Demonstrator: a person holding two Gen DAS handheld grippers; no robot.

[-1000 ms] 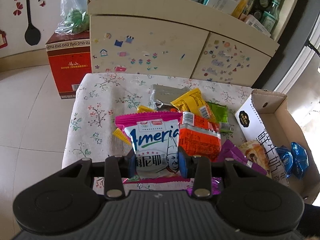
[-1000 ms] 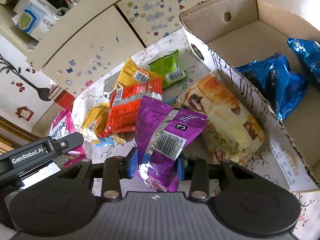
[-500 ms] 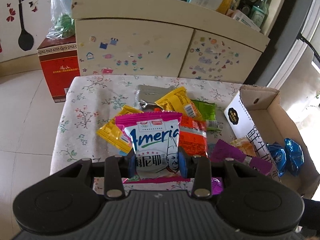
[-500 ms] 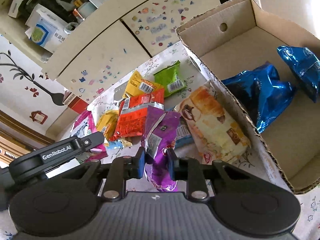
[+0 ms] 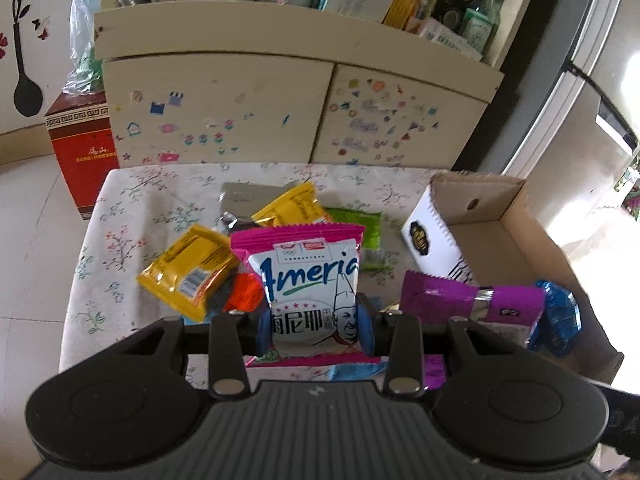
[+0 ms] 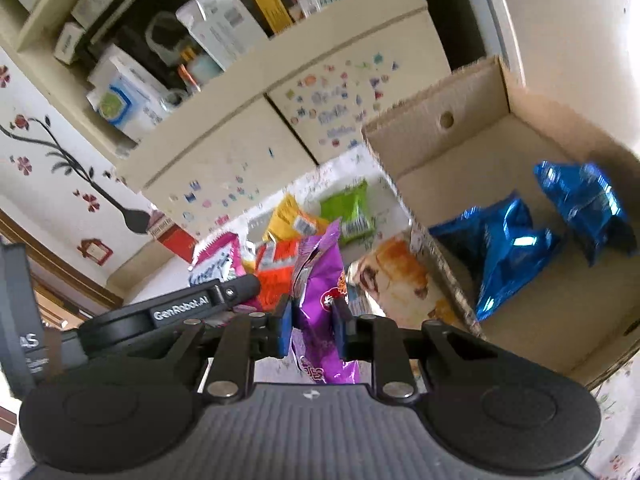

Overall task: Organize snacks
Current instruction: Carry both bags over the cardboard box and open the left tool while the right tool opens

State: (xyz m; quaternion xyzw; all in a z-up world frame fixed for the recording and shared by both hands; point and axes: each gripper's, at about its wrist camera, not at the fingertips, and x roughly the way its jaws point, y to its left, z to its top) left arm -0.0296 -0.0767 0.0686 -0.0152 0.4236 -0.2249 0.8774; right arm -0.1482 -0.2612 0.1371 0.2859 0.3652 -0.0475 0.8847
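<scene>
My right gripper (image 6: 310, 322) pinches the purple bag (image 6: 320, 280) by a thin fold while my left gripper (image 5: 316, 328) squeezes the pink-and-white packet (image 5: 308, 284), so either could slip out before reaching the cardboard box (image 6: 460, 152) at the right of the frame.

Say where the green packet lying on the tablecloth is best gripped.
Green packet lies flat beside the cardboard box. Probably best pinched from above across its narrow width, near the barcode end, since neighbouring packets crowd its other end.

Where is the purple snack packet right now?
In the right wrist view, the purple snack packet is clamped in the right tool, lifted above the table, left of the cardboard box.
</scene>
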